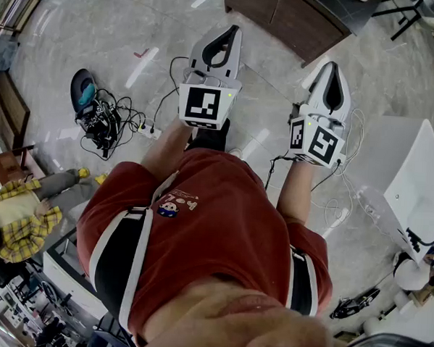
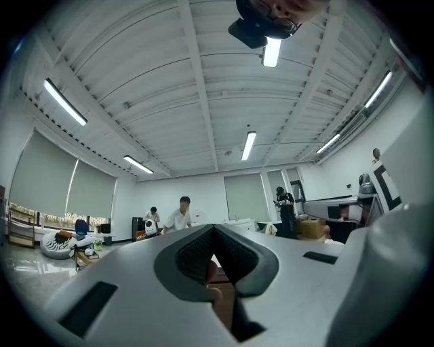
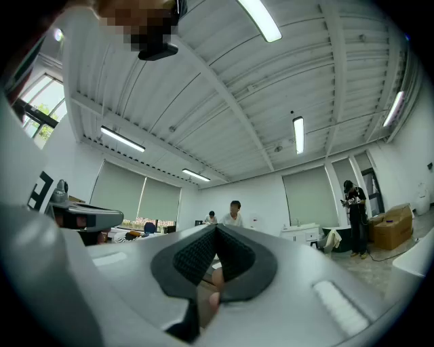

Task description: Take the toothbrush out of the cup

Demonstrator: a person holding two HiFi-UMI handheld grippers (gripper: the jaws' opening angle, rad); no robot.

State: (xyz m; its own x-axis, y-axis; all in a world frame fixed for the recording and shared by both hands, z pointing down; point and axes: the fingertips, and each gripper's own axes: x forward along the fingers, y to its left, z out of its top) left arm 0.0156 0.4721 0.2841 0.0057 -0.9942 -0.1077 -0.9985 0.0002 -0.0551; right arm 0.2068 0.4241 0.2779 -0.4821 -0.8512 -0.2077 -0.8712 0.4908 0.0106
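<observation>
The left gripper (image 2: 213,228) has its jaws pressed fully together, the dark ribbed pads meeting in a single seam with nothing caught between them. The right gripper (image 3: 217,228) is the same: pads closed tip to tip, empty.

From the head view, both are held out in front of the person's chest, side by side and apart. The left gripper (image 1: 234,31) reaches slightly further forward than the right gripper (image 1: 332,66). Each points away from the body, about level with the nose tipped a little upward. Each marker cube, the left (image 1: 204,105) and the right (image 1: 316,142), faces back toward the head. The left forearm (image 1: 163,153) and right forearm (image 1: 296,191) run straight out of the red shirt (image 1: 214,227), wrists unbent.

Below and beyond the grippers lies a pale stone floor (image 1: 101,25). Ahead of them, between the two noses, stands a dark wooden cabinet (image 1: 283,17). Well off to the left gripper's side is a tangle of cables (image 1: 107,120), and further back on that side a person in a yellow check shirt (image 1: 18,220). To the right gripper's side is a white surface (image 1: 420,172).

Both gripper views look over the closed jaws at ceiling light strips (image 2: 249,145) and distant people (image 3: 234,213) at desks.

Neither the toothbrush nor the cup shows in any view.
</observation>
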